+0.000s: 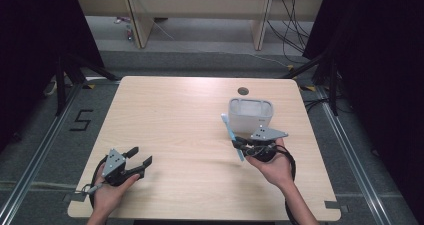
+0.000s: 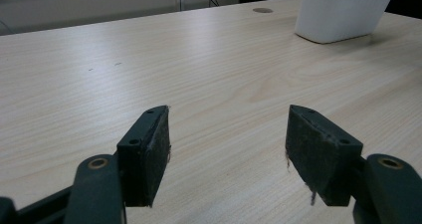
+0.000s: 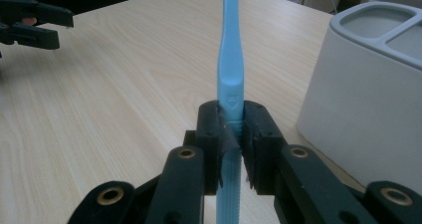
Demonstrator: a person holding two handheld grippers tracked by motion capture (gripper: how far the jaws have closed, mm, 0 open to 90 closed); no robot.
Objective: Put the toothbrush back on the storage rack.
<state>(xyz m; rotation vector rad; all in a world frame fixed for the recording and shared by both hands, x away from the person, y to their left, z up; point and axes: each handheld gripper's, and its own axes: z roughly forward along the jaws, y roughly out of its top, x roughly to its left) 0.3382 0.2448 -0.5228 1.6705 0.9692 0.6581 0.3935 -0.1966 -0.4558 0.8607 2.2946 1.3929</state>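
A light blue toothbrush (image 1: 231,133) (image 3: 230,74) is clamped by its handle in my right gripper (image 1: 239,144) (image 3: 231,129), which is shut on it just left of a white holder (image 1: 250,116) (image 3: 368,94) with open slots on top. The brush head points away toward the far side, held above the table. My left gripper (image 1: 140,157) (image 2: 226,147) rests near the front left corner, jaws open and nothing between them. The holder (image 2: 343,10) stands far ahead of it at the right.
The light wooden table (image 1: 180,120) has a round cable hole (image 1: 243,91) behind the holder. In the right gripper view the left gripper (image 3: 30,22) shows far off at the upper left. Cables and desk legs lie on the floor beyond the table.
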